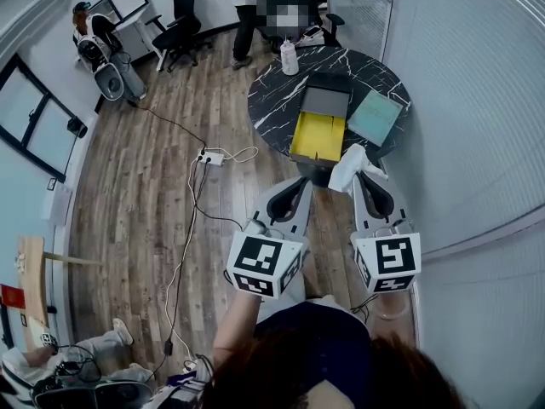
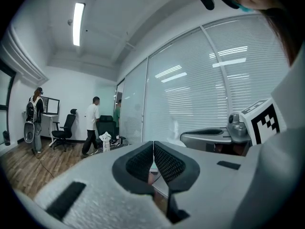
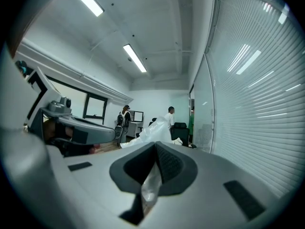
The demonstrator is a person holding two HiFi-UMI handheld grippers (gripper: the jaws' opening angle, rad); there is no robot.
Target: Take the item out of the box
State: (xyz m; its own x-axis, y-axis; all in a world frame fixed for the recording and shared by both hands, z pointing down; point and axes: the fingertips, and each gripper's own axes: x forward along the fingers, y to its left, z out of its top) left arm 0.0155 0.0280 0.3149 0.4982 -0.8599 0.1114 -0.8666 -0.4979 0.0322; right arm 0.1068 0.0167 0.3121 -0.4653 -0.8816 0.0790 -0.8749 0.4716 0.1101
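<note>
Left claw [image 2: 153,149]: pads pressed together, nothing between them. It hangs in the air short of the near-left corner of the box [image 1: 317,139], over the wood floor [image 1: 170,177], and touches nothing.

Right claw [image 3: 156,151]: clamped on a white plastic bag [image 1: 345,167]. In the right gripper view, thin clear-white film is pinched between the pads, with a crumpled tail trailing back toward me and the bulk of the bag standing up beyond the tips.

Bag position: outside the box, held up in the air just off the box's near-right corner. I cannot tell what is in the bag.

Box: lies open on the round, dark, marble-patterned surface [image 1: 277,100]. Its yellow half faces me and its grey half lies beyond that. I see nothing lying on the yellow half.

Other items, relative to the box:
- Teal sheet [image 1: 375,116]: flat on the surface just to the right of the box, close to it; I cannot tell whether they touch.
- White bottle [image 1: 289,58]: upright beyond the box's far-left side, near the far edge of the surface, well apart from the box.

My two claws sit side by side, apart from each other.
</note>
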